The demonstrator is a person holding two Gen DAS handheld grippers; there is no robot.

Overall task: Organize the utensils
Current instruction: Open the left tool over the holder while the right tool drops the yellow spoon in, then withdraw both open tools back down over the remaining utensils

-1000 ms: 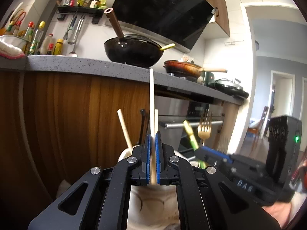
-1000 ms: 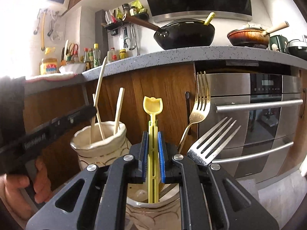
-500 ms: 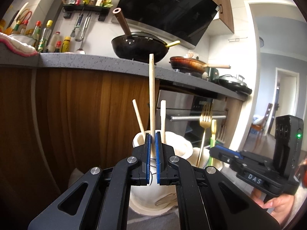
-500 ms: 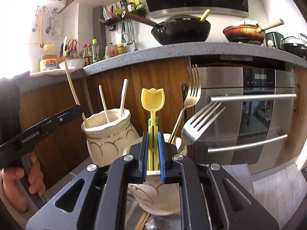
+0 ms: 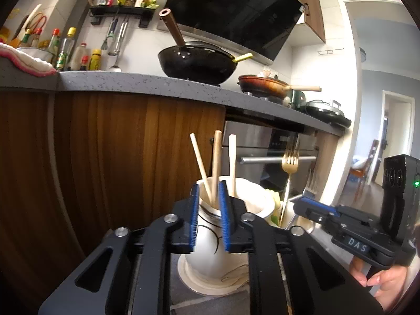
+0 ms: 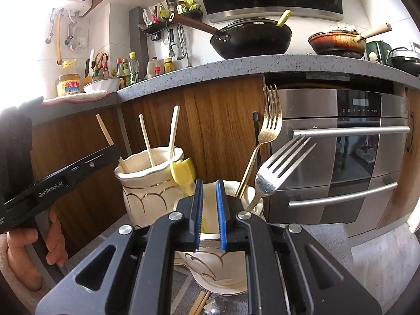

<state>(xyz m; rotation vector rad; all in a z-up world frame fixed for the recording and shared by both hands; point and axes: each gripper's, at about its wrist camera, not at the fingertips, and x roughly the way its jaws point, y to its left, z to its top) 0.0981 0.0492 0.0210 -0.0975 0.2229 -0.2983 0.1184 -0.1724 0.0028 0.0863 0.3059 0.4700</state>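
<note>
A white vase [image 5: 210,239] holds three wooden chopsticks [image 5: 216,165]. My left gripper [image 5: 208,210] is just in front of its rim. Its jaws are opening, and the middle chopstick stands between them untouched. Beside the vase [image 6: 147,183], a shorter white cup [image 6: 236,197] holds a gold fork [image 6: 271,120], a silver fork [image 6: 283,162] and a yellow spoon [image 6: 183,173] that leans left on the rim. My right gripper [image 6: 209,210] is at the cup, its jaws opening and gripping nothing. Each view shows the other gripper, the right one [image 5: 302,204] and the left one [image 6: 114,151].
Wooden cabinet fronts [image 6: 223,120] and a steel oven [image 6: 341,157] stand close behind the cups. The grey counter [image 5: 131,81] above carries a black wok [image 5: 197,63], a pan and bottles. Loose chopsticks [image 6: 199,304] lie on the mat under the cup. A hand [image 6: 23,249] holds each gripper.
Both grippers' jaws have parted. The long chopstick has dropped into the vase with the other two. The yellow spoon has sunk into the cup and tipped to the left.
</note>
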